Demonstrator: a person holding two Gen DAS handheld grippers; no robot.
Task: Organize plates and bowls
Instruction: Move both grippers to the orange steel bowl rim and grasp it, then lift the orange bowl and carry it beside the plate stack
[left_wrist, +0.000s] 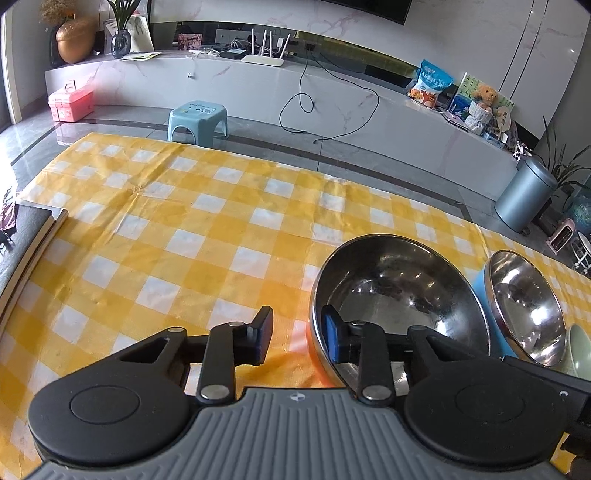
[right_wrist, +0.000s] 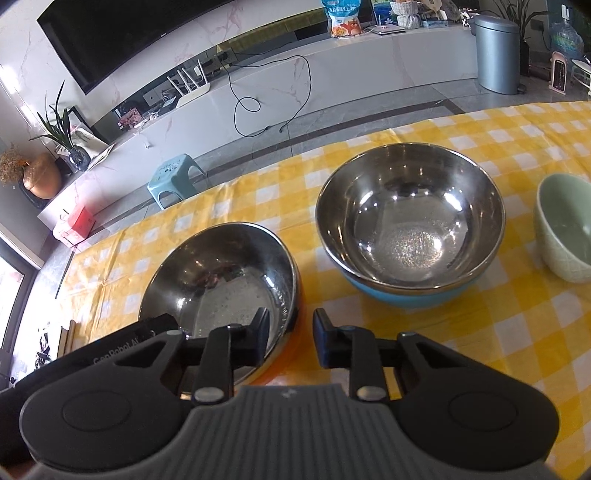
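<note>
An orange-sided steel bowl (left_wrist: 399, 288) stands on the yellow checked cloth, also in the right wrist view (right_wrist: 225, 273). My left gripper (left_wrist: 297, 338) is open and straddles its near-left rim, one finger inside, one outside. My right gripper (right_wrist: 290, 341) is open and straddles the same bowl's right rim. A blue-sided steel bowl (right_wrist: 410, 221) stands to the right, seen too in the left wrist view (left_wrist: 528, 306). A pale green ceramic bowl (right_wrist: 565, 229) stands at the far right, its edge in the left wrist view (left_wrist: 580, 350).
A dark book or board (left_wrist: 33, 236) lies on the table's left edge. Beyond the far table edge are a blue stool (left_wrist: 197, 118), a grey bin (left_wrist: 524, 194) and a long white TV bench (left_wrist: 258, 85).
</note>
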